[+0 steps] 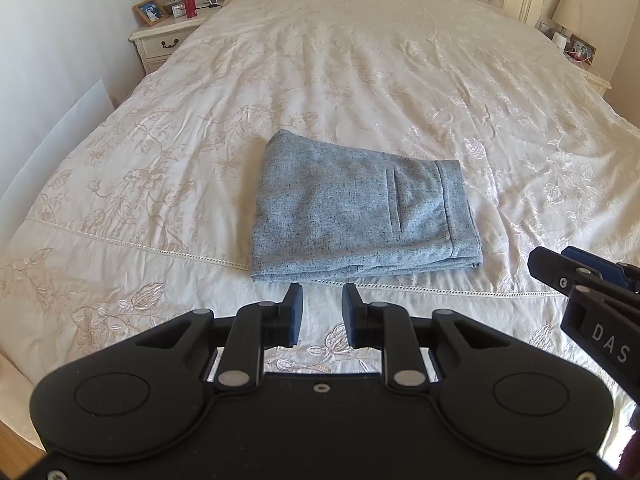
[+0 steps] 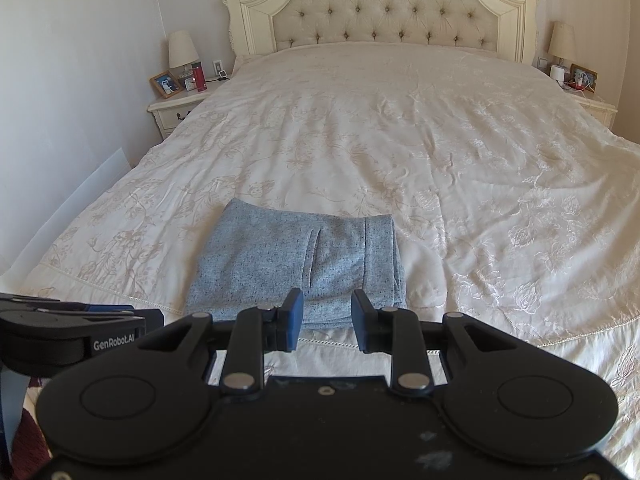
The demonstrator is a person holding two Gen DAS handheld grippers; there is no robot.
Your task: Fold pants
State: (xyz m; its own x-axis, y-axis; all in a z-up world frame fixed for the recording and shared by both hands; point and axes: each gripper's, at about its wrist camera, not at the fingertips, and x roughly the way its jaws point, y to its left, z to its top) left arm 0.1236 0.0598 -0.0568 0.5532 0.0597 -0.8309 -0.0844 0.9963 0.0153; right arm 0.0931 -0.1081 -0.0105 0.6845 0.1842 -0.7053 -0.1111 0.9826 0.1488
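Left wrist view: grey pants (image 1: 356, 208) are lying folded into a compact rectangle on the cream bedspread (image 1: 360, 80), near the foot of the bed. Left gripper (image 1: 322, 304) is hovering just short of the pants' near edge, jaws standing apart with a clear gap, gripping nothing. Right gripper (image 1: 560, 272) is showing at the right edge, off to the pants' right, not touching them.

Right wrist view: right gripper (image 2: 327, 307) is sitting over the near edge of the pants (image 2: 296, 264), jaws parted, nothing clamped between the pads. Left gripper (image 2: 152, 316) is poking in from the left, beside the pants' near left corner, clear of the fabric.
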